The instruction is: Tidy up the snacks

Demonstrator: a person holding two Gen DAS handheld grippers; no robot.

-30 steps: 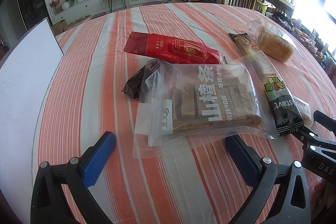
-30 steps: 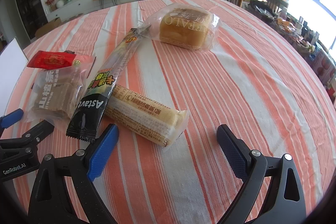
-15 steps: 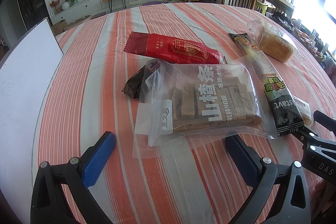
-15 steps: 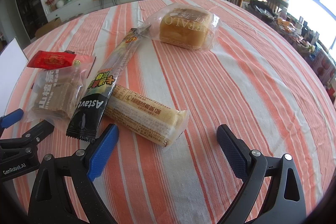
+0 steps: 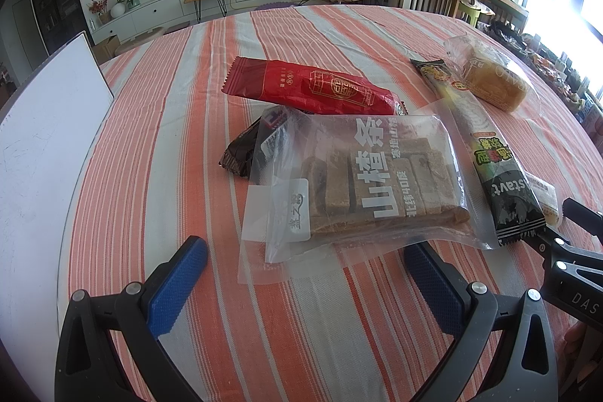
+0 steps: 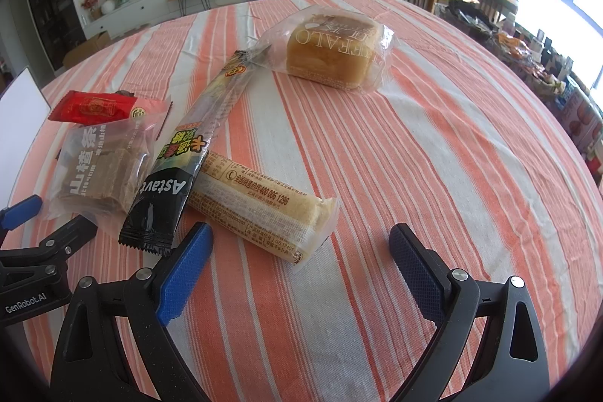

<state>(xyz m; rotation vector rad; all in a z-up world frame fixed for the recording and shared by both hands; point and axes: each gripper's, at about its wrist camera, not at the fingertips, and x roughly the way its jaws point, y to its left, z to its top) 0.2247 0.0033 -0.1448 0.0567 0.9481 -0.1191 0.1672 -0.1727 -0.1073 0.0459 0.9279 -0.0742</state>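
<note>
Left gripper: held low over the table, jaws spread wide apart, nothing between the blue pads; the near edge of the clear bag is seen just ahead of the right pad.
Right gripper: jaws likewise wide apart and empty, held above the cloth; the near end of the pale cake roll lies just ahead, between the pads.
Clear bag: flat on the table, brown slabs inside, white characters printed on the face; its far left corner is laid over a dark brown packet.
Red packet: behind the clear bag, its right end touching the bag's far edge.
Long black packet: laid lengthwise to the right of the clear bag, its near end resting over the left end of the cake roll.
Cake roll: in clear wrap, lying crosswise in front of the right gripper.
Bread loaf: in a clear bag, farthest out; the bag's twisted end meets the far tip of the long black packet.
Table: covered with an orange and white striped cloth.
White board: set at the table's left edge.
</note>
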